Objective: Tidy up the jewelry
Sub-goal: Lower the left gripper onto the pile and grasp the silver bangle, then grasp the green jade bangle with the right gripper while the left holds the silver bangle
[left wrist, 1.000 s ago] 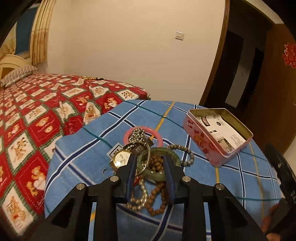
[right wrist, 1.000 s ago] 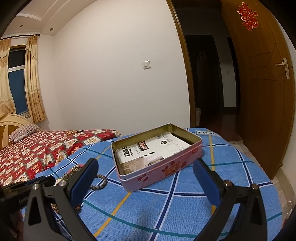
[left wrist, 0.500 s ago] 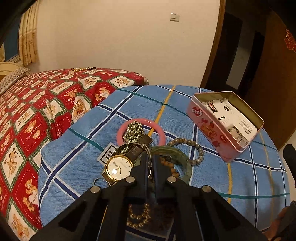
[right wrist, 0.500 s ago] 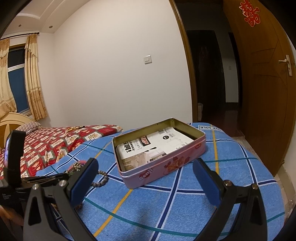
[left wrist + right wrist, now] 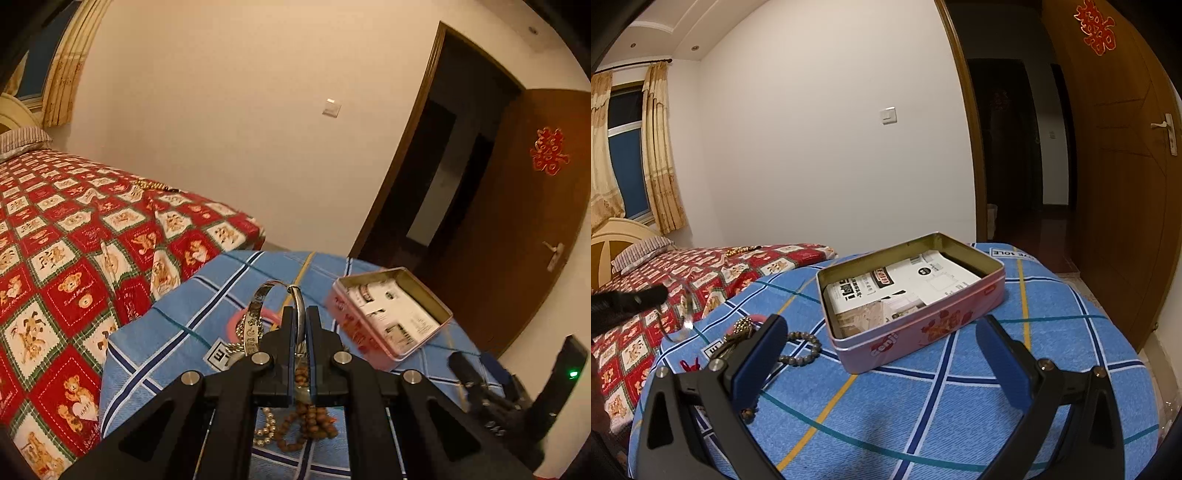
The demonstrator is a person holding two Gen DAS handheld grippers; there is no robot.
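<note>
Two grippers are at work over the blue checked cloth (image 5: 960, 406). Left gripper (image 5: 300, 317) is clamped on the rim of a silver bangle (image 5: 258, 314), which stands up from between its fingers, apparently lifted clear of the pile, though its lower part is hidden behind the jaws. Below it lie the brown wooden beads (image 5: 306, 424), a pink ring (image 5: 236, 325) and a grey bead bracelet (image 5: 801, 349). Right gripper (image 5: 882, 354) hangs with jaws wide apart and nothing between them, just in front of the pink tin (image 5: 923, 332), which sits open with printed paper inside. The step in hand looks like carrying the bangle off the pile. Next it should go across to the tin and be let go over the open box, low enough not to bounce out
</note>
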